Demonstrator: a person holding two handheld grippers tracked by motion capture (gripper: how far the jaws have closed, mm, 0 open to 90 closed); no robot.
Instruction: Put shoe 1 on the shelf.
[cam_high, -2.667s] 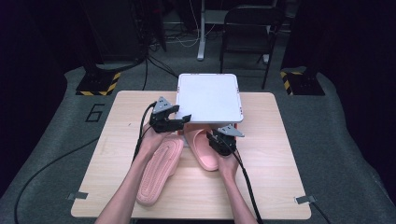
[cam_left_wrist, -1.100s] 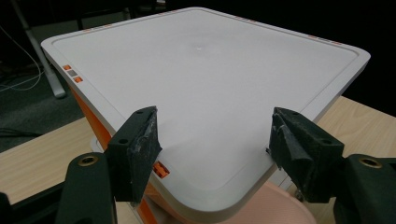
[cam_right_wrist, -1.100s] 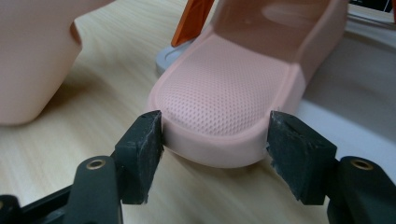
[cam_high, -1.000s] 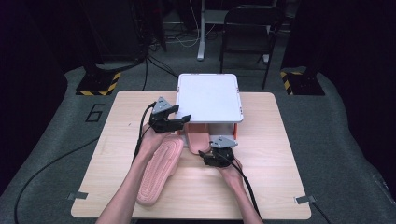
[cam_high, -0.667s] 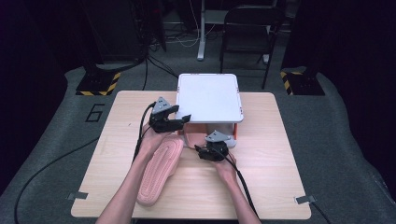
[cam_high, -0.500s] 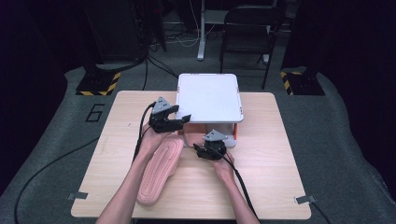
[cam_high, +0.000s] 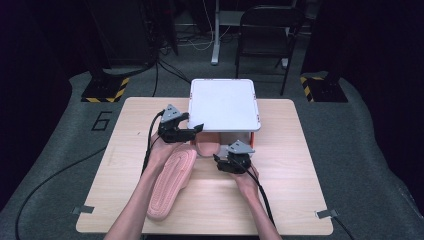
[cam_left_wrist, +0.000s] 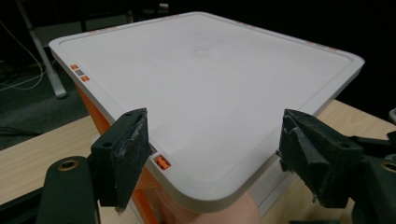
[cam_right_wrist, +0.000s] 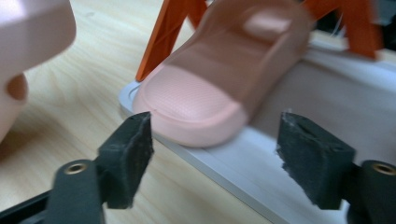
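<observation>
- My right gripper (cam_high: 226, 164) has just been opening its jaws; they stand wide with nothing between them, and in the right gripper view the heel of one pink slipper (cam_right_wrist: 219, 88) lies just beyond the pads, free of them.
- My left gripper (cam_high: 192, 131) has also just been opening its jaws and is empty; in the left gripper view they frame the near left corner of the white lid (cam_left_wrist: 210, 88) without touching it.
- That first slipper sits on the grey bottom shelf (cam_right_wrist: 299, 154) of the rack, between the orange legs (cam_right_wrist: 166, 37) and under the lid, heel poking out toward me. I judge that half of the job is done.
- The second slipper (cam_high: 171, 181) lies sole up on the table, near and to the left of the rack, partly across my left forearm (cam_high: 145, 187). It is not yet stowed; I take it that it goes in beside the first.
- Room on the shelf beside the first slipper I cannot judge from here.
- The table (cam_high: 300, 150) is pale wood, bare apart from the rack and slippers, with tape tabs at its near corners.
- Around it is grey floor with a painted 6 at left, yellow-black striped blocks (cam_high: 105, 91) at far left and far right, cables, and a dark chair (cam_high: 265, 30) behind the table.
</observation>
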